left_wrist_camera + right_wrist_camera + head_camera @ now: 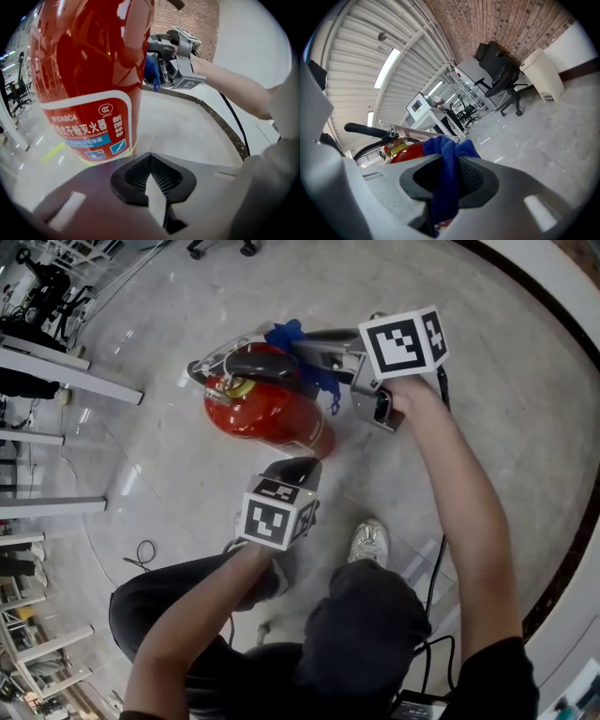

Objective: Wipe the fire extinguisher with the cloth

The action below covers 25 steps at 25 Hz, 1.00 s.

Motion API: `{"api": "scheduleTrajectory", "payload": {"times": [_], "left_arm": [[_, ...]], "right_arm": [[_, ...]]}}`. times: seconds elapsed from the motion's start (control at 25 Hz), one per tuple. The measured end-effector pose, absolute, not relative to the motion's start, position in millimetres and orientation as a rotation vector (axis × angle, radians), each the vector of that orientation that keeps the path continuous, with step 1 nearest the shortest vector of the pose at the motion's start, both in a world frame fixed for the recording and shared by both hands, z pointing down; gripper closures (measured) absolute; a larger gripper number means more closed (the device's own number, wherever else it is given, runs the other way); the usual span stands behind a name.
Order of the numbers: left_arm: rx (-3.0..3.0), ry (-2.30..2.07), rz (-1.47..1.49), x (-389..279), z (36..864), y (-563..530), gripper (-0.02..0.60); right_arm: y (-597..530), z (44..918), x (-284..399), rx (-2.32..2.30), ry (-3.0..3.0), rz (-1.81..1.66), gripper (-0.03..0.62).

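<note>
- Right now your right tongs [319,351] are clamped on the blue cloth [292,337]. In the right gripper view the cloth runs down between the two jaws and bunches out past their tips.
- That cloth sits up at the top of the fire extinguisher [267,413], just beside the black handle [255,363]. Whether the fabric is actually pressing on the metal can't be told from any view.
- Your left tongs [292,470] are fully closed with nothing between them; the left gripper view shows the two jaws meeting tip to tip.
- Those closed tips point at the lower part of the red cylinder, just beside it. Contact with it can't be made out.
- You have the fire extinguisher standing on the pale stone floor [487,427], in front of your knees and between your two arms.
- Its white-and-red label [89,126] faces your left tongs and fills much of that view.
- Your shoe [368,542] is planted near the base of the cylinder.
- Behind the cloth, the right gripper view shows a black office chair [501,77] by a brick wall [511,23], well away from you.
</note>
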<state>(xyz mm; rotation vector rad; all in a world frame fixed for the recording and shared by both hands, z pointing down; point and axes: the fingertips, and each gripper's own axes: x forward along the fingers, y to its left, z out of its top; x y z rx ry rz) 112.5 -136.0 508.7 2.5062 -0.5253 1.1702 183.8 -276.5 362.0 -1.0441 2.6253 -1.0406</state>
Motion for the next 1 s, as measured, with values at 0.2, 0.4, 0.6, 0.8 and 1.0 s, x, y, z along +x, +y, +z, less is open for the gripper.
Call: {"api": "scheduleTrajectory", "payload": {"times": [0.2,0.4,0.6,0.8,1.0], "left_arm": [[2.466,-0.539,1.163,118.6,521.8,-139.0,0.577],[2.41,-0.497,1.147,140.4,543.1,-135.8,0.577],[2.392,-0.422,1.151,160.6,551.8,-130.1,0.577],[2.416,-0.41,1.174,170.0,560.3,-130.7,0.577],[2.375,-0.419,1.179,175.0,573.8,-132.7,0.577]], "right_arm": [[-288.4,412.0,177.4,-1.081,2.602,-1.17,0.497],[-292.2,467.0,174.5,-1.097,2.555,-1.318,0.497],[-294.4,502.1,173.1,-1.056,2.504,-1.41,0.497],[-292.2,547.5,172.2,-1.1,2.537,-1.513,0.497],[-286.0,601.4,172.7,-1.12,2.517,-1.652,0.497]]}}
